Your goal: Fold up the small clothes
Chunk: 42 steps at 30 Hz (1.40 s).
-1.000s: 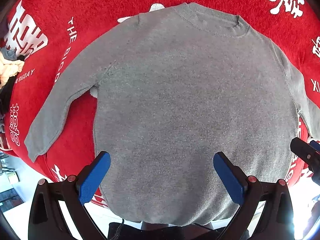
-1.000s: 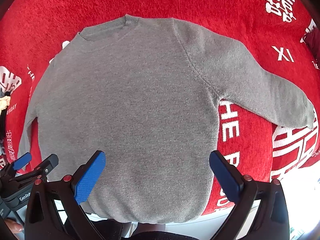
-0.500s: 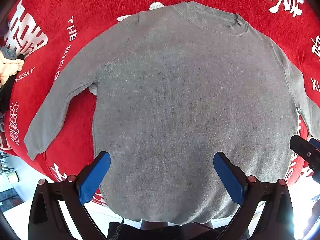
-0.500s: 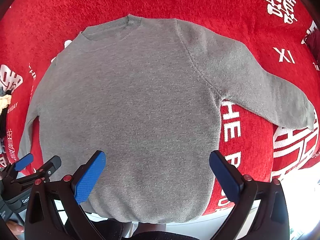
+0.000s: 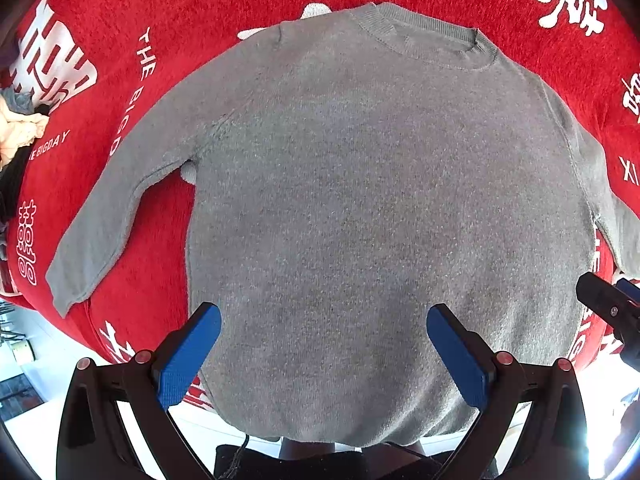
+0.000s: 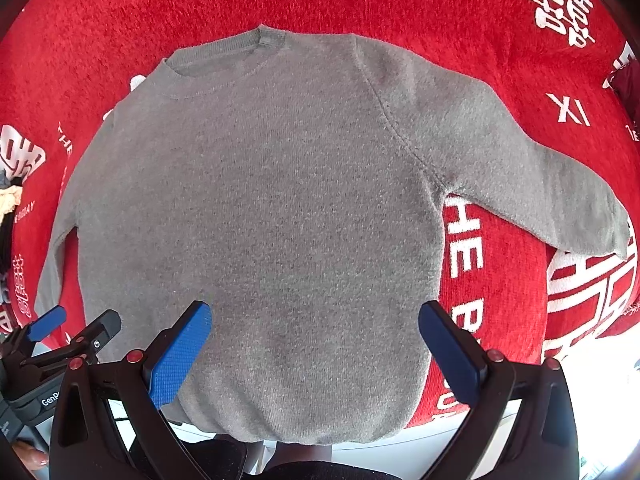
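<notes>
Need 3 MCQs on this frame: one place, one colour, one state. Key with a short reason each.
1. Where is the sweater collar?
A. At the edge far from the grippers
B. Next to the jaws
C. Folded under the body

2. What colour is the cloth under the sweater?
A. Blue
B. Red with white print
C. Plain white

3. What state is the sweater in?
A. Folded in half
B. Bunched in a jaw
C. Spread flat, sleeves out

Key: 1 A, the ribbed neck lies at the top of both views, the hem near the jaws. 2 B, red pile with white lettering surrounds it. 3 C, both sleeves lie out and the left gripper and right gripper are open, empty.
</notes>
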Tool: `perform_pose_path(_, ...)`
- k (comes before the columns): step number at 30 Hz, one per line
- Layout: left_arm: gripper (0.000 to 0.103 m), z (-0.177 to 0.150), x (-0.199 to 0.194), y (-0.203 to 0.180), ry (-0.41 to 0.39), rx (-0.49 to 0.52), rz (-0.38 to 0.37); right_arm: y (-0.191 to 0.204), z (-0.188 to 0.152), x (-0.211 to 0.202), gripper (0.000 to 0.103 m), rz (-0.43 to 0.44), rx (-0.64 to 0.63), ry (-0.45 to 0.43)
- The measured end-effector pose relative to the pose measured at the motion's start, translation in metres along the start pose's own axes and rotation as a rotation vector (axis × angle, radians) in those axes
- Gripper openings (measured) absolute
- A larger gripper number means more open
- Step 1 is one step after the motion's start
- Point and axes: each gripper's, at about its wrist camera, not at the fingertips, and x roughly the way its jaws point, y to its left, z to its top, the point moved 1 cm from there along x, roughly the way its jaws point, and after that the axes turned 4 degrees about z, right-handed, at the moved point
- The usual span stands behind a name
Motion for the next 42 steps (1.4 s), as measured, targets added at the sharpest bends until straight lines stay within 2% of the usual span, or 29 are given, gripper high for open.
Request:
perform_pose_path(31,0.103,0.0,0.001,0.009,-0.017,-0.006,-0.06,0.025,0.0,-0.002,0.103,-0.014,-0.03,-0.005)
perform_pose_path(34,0.103,0.0,0.002,0.015,-0.02,-0.025,-0.093,0.031,0.001,-0.003,0.103,-0.005,-0.043,-0.009)
perform_pose_path(37,0.103,0.0,0.003,0.021,-0.016,-0.039,-0.161,0.041,0.002,-0.003,0.103,-0.004,-0.066,-0.011)
perform_pose_path(42,0.103,-0.001,-0.003,0.035,-0.07,-0.06,-0.225,0.06,0.008,0.001,0.103,0.001,-0.092,-0.006)
